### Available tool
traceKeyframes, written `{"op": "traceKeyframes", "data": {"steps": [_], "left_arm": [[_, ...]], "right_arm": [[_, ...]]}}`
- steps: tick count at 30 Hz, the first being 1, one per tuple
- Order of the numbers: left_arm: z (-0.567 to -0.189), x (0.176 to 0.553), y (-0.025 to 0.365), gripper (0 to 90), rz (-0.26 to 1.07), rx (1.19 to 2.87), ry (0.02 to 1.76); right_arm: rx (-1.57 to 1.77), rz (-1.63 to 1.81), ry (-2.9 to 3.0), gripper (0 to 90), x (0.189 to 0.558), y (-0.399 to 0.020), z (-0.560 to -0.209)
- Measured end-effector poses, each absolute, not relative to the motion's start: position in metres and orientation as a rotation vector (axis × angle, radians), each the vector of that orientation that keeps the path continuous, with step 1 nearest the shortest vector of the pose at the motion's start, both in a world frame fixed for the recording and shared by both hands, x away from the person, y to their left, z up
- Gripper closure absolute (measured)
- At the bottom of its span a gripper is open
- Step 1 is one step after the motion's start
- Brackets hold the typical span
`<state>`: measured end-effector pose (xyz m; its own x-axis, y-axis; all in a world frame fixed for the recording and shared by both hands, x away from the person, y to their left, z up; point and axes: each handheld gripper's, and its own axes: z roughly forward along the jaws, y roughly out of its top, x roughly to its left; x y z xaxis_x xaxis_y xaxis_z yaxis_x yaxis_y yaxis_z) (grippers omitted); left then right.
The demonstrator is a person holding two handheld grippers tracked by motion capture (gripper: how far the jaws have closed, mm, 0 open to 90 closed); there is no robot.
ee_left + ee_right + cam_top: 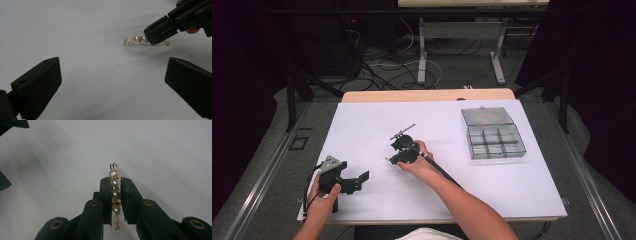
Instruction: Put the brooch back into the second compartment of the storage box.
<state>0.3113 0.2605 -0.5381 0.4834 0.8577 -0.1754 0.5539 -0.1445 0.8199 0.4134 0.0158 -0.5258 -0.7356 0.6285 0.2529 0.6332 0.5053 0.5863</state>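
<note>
Right gripper [115, 202], mid-sheet left of the clear compartment box [494, 140], is clamped on a gold pearl pin [114, 195]; jaws press the beads from both sides, with the pin's looped end poking out past the tips, right at the white sheet [377, 125]. Left gripper [346, 181] sits well left of the box near the sheet's front edge, jaws spread wide, gripping nothing, the pin ahead of them.

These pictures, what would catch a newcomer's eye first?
The gold pearl pin, pinched between the jaws of the right gripper just over the white sheet mid-table. Next, the left gripper, jaws wide open, near the front left corner. Then the clear box, lid open, at the far right.
</note>
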Motion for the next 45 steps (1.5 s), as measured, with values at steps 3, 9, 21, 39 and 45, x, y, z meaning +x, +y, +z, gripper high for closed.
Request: {"op": "traceKeyframes", "data": {"steps": [3,9,21,39,45], "left_arm": [[-0.538,0.311,0.260,1.0,0.423,1.825,1.186],[-0.538,0.311,0.261,1.0,0.423,1.825,1.186],[-0.538,0.311,0.261,1.0,0.425,1.826,1.187],[-0.538,0.311,0.260,1.0,0.424,1.826,1.189],[-0.538,0.311,0.260,1.1,0.423,1.826,1.191]], "right_arm": [[-1.136,-1.070,-2.722,80.8,0.414,0.014,-0.524],[-1.149,-1.087,-2.718,80.9,0.415,0.008,-0.520],[-1.183,-1.124,-2.720,80.9,0.421,-0.012,-0.515],[-1.363,-1.137,-2.672,81.0,0.438,-0.064,-0.509],[-1.421,-1.181,-2.666,81.0,0.443,-0.085,-0.506]]}}
